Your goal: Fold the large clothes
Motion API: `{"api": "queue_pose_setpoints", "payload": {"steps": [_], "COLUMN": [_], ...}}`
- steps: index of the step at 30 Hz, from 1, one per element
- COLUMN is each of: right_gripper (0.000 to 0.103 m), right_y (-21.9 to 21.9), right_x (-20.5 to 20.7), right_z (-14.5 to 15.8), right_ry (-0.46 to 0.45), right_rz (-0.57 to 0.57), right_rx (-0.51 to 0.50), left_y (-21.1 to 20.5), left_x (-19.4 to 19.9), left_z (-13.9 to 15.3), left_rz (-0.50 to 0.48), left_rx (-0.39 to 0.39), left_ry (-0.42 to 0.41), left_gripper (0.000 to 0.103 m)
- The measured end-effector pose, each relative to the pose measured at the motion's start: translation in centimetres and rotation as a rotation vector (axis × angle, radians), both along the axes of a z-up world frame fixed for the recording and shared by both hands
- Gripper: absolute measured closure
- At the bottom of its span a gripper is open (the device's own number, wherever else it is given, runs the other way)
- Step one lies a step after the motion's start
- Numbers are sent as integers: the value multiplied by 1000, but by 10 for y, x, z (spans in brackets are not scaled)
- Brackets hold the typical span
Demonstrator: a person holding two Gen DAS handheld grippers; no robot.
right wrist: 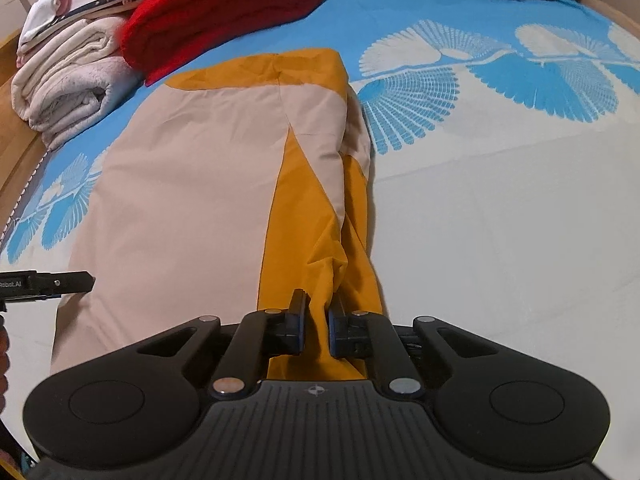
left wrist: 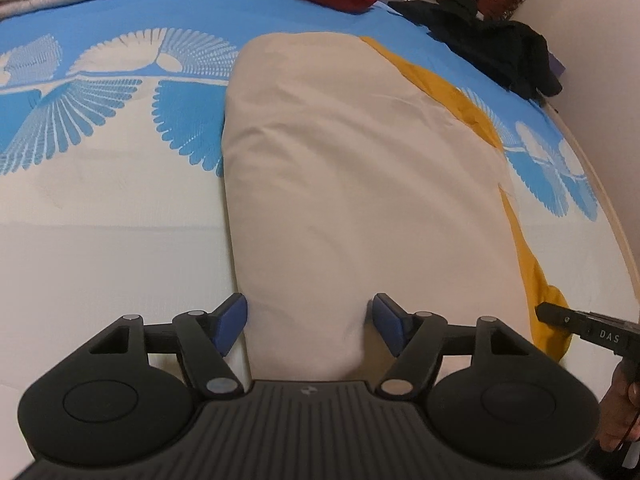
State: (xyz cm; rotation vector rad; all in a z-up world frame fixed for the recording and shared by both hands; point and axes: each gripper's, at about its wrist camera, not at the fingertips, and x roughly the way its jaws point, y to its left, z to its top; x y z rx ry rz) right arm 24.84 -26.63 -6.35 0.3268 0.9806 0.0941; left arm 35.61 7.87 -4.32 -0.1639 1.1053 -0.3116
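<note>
Left gripper (left wrist: pixel 306 326): our jaws stand wide apart, straddling the near end of the garment's (left wrist: pixel 360 184) cream panel without pinching it.
Right gripper (right wrist: pixel 316 328): our jaws are nearly together, clamped on a bunched mustard fold at the garment's near edge.
Garment: cream and mustard, lying lengthwise on the bed sheet (left wrist: pixel 100 252), stretching away ahead of both grippers.
Beyond the garment: a red blanket (right wrist: pixel 228 12) and rolled towels (right wrist: pixel 68 88) at the far end.
</note>
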Motion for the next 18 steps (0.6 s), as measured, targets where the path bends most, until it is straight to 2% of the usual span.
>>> {"api": "queue_pose_setpoints", "payload": {"steps": [2,6,8,11,13,14,16,18], "right_gripper": [90,89,89,89,89,89,89,87], "right_y": [0,0,2,0,0,2,5,4], "right_x": [-2,-4,-8,-17,-27,-34,-52,-79], "right_z": [1,-4,-5,-3,8,17,43,73], "right_ry": [4,69,95,113,75,38,-86,-237], "right_rz": [12,38,54,57,47,42,15,-23], "right_rx": [-17,-60,-101,-157,-222,-273,-354,-369], "left_y": [-2,-6,-4,1,2,1,-4,-5], "left_x": [-6,-21,-28,-39,-50,-61,-85,-120], "left_z": [5,6,4,5,18,31,56,85], "left_rz": [-7,-29,-20,8,44,67,94,145], "left_rx": [2,36,51,113,176,233,294,282], "left_ry": [-4,-9,0,39,31,-14,-129,-262], "left_gripper": [29,28,24,18,19,19,17,11]}}
